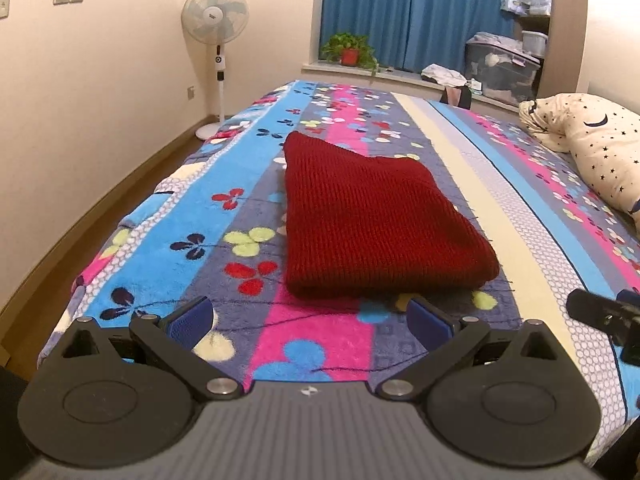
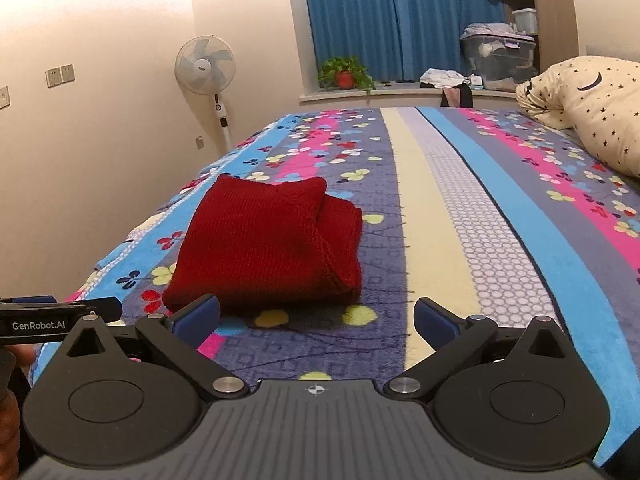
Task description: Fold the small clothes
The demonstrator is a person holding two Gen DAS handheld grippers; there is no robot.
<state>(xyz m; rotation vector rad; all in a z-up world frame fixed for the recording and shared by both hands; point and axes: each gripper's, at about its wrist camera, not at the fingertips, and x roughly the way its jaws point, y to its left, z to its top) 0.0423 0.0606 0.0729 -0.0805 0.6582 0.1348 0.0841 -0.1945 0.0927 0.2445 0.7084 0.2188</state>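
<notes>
A dark red knitted garment [image 1: 372,220] lies folded in a compact rectangle on the striped flowered blanket [image 1: 312,332]. In the right wrist view the garment [image 2: 264,248] sits left of centre with its folded layers showing at the right end. My left gripper [image 1: 310,320] is open and empty, just short of the garment's near edge. My right gripper [image 2: 316,320] is open and empty, its left fingertip [image 2: 198,316] close to the garment's near corner. The left gripper's body shows at the left edge of the right wrist view [image 2: 52,320].
A star-patterned pillow [image 1: 592,148] lies on the bed at the right. A standing fan [image 1: 216,52] is by the left wall. A windowsill with a potted plant [image 1: 350,52] and a storage box [image 1: 502,68] lies beyond the bed's far end.
</notes>
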